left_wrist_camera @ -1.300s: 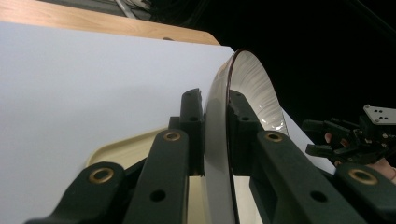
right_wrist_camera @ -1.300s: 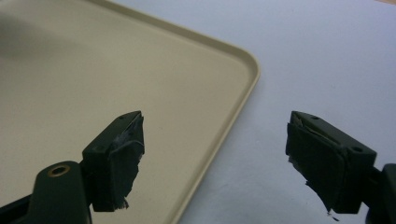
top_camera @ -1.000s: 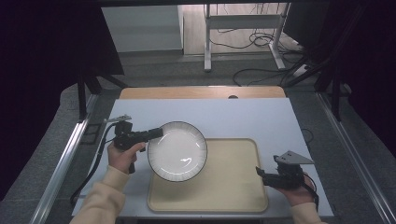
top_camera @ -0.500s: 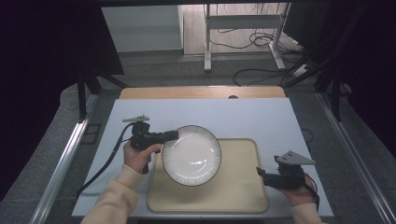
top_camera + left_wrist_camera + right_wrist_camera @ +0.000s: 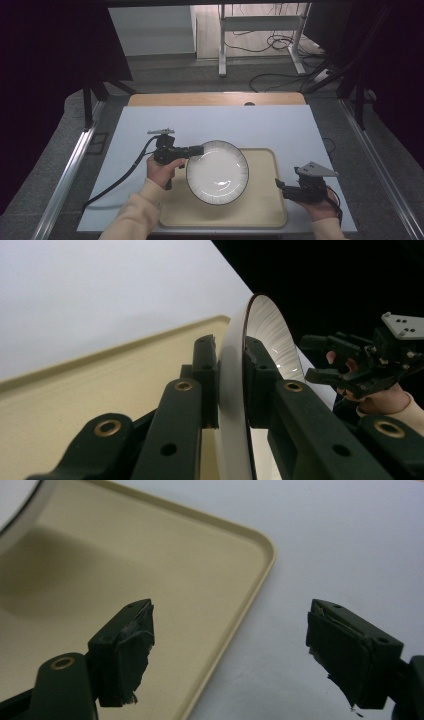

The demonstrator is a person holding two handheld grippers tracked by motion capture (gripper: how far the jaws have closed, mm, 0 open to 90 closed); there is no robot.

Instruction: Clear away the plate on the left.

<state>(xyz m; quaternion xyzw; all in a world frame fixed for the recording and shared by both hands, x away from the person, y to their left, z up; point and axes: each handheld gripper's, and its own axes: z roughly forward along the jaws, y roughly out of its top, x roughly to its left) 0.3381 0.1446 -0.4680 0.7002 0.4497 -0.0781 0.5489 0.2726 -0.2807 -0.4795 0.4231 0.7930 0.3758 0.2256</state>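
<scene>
A white plate point(image 5: 217, 171) with a dark ribbed rim hangs over the beige tray point(image 5: 260, 212), and my left gripper point(image 5: 196, 149) is shut on its left rim. In the left gripper view the two black jaws clamp the plate's edge point(image 5: 232, 385) from both sides, with the tray point(image 5: 100, 390) beneath. My right gripper point(image 5: 281, 188) rests at the tray's right edge, held by a hand. Its jaws stand wide apart in the right gripper view, my right gripper point(image 5: 230, 650) holding nothing, with the tray corner point(image 5: 260, 550) below them.
The tray lies on a white table top point(image 5: 240, 125) with a wooden strip point(image 5: 215, 98) at the far edge. Metal rails point(image 5: 75, 160) run along both sides. A cable point(image 5: 120, 177) trails from the left gripper across the table. Table legs and cords lie on the floor beyond.
The left hand has carried the plate to the right, from the tray's left edge to over its middle. The right gripper has stayed where it was.
</scene>
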